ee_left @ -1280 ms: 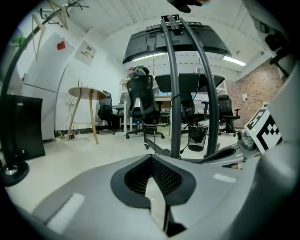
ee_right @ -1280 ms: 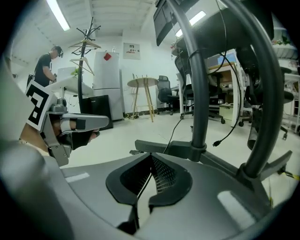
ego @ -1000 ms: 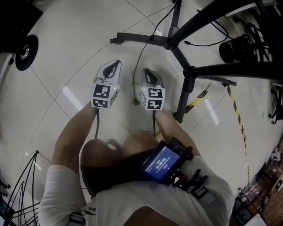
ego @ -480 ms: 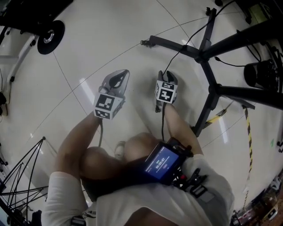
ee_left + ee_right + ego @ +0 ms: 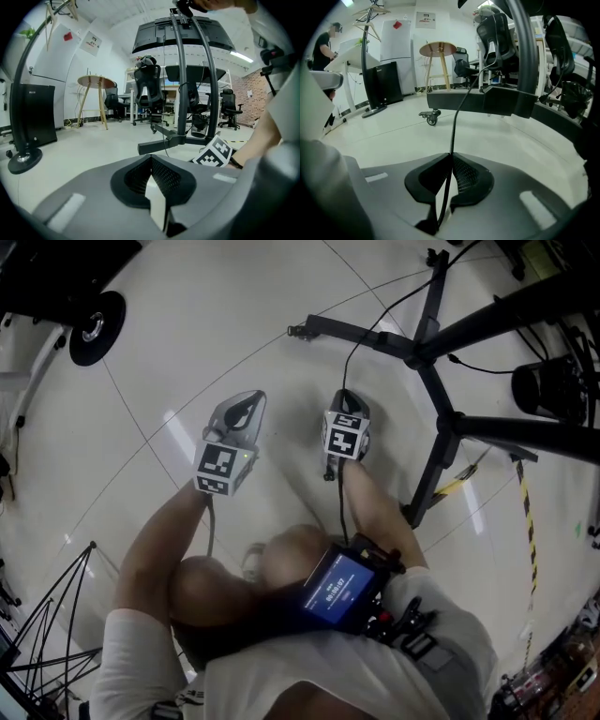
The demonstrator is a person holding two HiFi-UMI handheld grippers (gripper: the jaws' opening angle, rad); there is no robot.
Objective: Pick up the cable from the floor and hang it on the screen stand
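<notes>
A thin black cable (image 5: 454, 122) runs from the screen stand's (image 5: 520, 56) base into my right gripper (image 5: 451, 157). Its jaws are closing, and the pads pinch the cable between them. In the head view the right gripper (image 5: 345, 401) is low over the floor beside the stand's (image 5: 436, 381) legs. The cable (image 5: 349, 362) leads off its tip toward the stand, and a short end (image 5: 328, 470) trails behind. My left gripper (image 5: 244, 409) is to its left, shut and empty. In its own view the left gripper (image 5: 151, 157) faces the stand (image 5: 187, 84).
A round black base (image 5: 94, 329) lies at the far left and thin tripod legs (image 5: 37, 634) stand at the near left. Yellow-black tape (image 5: 525, 521) and a black bin (image 5: 548, 390) are on the right. A round-topped stool (image 5: 96, 82) and office chairs (image 5: 147, 89) stand further off.
The right gripper has moved forward along the floor toward the stand's legs and now has the cable in its jaws. The left gripper has stayed beside it, shut.
</notes>
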